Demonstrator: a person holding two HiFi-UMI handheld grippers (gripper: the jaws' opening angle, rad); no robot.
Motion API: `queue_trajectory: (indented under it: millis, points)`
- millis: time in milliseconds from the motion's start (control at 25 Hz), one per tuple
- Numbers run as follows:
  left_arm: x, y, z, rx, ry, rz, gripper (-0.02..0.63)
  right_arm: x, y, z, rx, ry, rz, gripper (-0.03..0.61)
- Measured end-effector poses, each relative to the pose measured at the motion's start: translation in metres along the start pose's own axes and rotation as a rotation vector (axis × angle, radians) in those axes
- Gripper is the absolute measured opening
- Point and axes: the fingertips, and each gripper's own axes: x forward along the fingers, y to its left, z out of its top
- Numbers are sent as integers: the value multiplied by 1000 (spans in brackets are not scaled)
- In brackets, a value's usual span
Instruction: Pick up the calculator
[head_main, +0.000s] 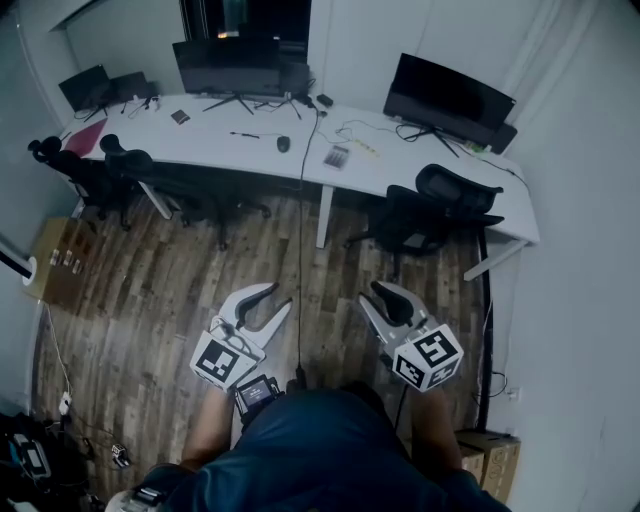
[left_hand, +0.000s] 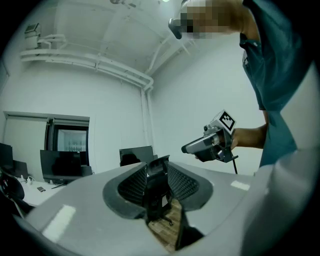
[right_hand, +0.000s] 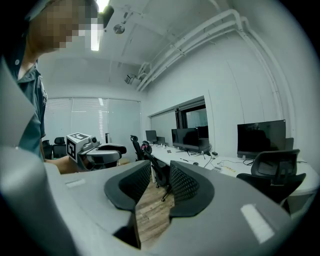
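The calculator (head_main: 336, 157) is a small grey slab lying on the long white desk (head_main: 420, 185), between the two monitors and far ahead of both grippers. My left gripper (head_main: 280, 295) hangs over the wooden floor, open, with nothing between its jaws. Its own view shows only a black office chair through the gap of the left gripper (left_hand: 157, 165). To its right at the same height, my right gripper (head_main: 368, 292) is also open and empty. Floor and a chair show between the jaws of the right gripper (right_hand: 160, 170). Each gripper shows in the other's view.
Black office chairs (head_main: 430, 205) stand in front of the desk, with more chairs (head_main: 120, 175) at the left. Monitors (head_main: 445, 95), a mouse (head_main: 283, 144) and cables sit on the desk. A cardboard box (head_main: 60, 262) lies at the left wall. A cable (head_main: 300, 260) runs down the middle.
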Motion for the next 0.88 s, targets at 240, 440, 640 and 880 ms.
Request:
queue_trajectory:
  millis: [240, 440, 640, 880]
  points:
    - [5, 7, -5, -18, -1, -18, 124, 5, -7, 1, 15, 13, -26, 104]
    - [9, 21, -11, -27, 16, 7, 124, 21, -20, 0, 28, 11, -8, 104]
    - [9, 42, -17, -23, 39, 62, 124, 50, -29, 4, 29, 2, 44, 104]
    - [28, 62, -20, -19, 62, 113, 124, 79, -54, 10, 27, 2, 103, 104]
